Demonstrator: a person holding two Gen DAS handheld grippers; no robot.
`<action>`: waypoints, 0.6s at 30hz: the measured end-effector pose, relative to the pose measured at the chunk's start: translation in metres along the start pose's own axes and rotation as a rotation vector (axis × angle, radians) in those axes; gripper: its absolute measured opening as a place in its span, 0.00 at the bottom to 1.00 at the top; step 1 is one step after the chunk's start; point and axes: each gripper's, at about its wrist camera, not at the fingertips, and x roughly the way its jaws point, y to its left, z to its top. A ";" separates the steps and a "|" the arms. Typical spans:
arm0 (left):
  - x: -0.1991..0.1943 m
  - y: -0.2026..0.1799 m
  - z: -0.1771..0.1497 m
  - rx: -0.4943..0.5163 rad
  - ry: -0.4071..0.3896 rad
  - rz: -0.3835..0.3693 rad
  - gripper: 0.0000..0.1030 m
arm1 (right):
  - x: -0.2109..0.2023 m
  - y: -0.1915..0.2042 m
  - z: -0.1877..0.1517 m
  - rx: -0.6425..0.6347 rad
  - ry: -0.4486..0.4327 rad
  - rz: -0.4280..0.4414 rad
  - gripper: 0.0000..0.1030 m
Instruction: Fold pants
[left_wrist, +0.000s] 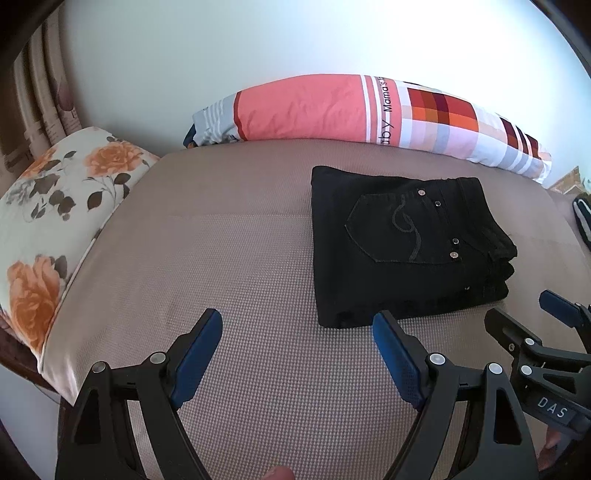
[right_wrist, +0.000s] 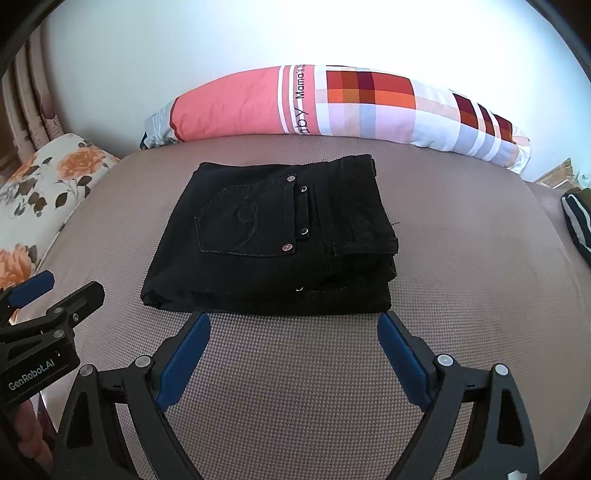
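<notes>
So the black pants (right_wrist: 269, 236) look pretty much done: a squat stacked rectangle on the beige mat (right_wrist: 461, 295), back pocket facing up, layers showing along the right edge.

Going left to right: the floral pillow (left_wrist: 55, 206) sits way out at 9 o'clock, then the left gripper (left_wrist: 297, 328) hangs over bare mat, jaws wide apart with nothing between them. In the left wrist view the pants are up at about 1 o'clock from it, its right finger just short of the bundle's near left corner. Next over, the right gripper (right_wrist: 293, 325) is also spread wide and empty, and in the right wrist view the pants sit dead ahead at 12 o'clock, near edge just beyond both fingertips. The striped bolster (right_wrist: 332, 107) runs behind the pants, and some dark striped cloth (right_wrist: 576, 229) lies at 3 o'clock.

What could go wrong, imo: the stack on the right side isn't perfectly flush, so a fingertip nudging the near edge could drag the top layer and slide the fold open. Grabbing only the top layer to tidy it would peel it back too. If it counts as finished, I'd back straight off rather than sweep across it.
</notes>
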 end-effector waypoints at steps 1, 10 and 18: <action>0.000 0.000 0.000 0.001 0.000 -0.001 0.81 | 0.000 0.000 0.000 0.001 0.001 0.002 0.87; 0.002 -0.001 -0.003 0.011 -0.002 0.002 0.81 | 0.004 0.000 -0.002 -0.003 0.016 0.003 0.87; 0.003 -0.001 -0.003 0.009 0.002 0.005 0.81 | 0.008 0.002 -0.005 -0.011 0.031 0.004 0.87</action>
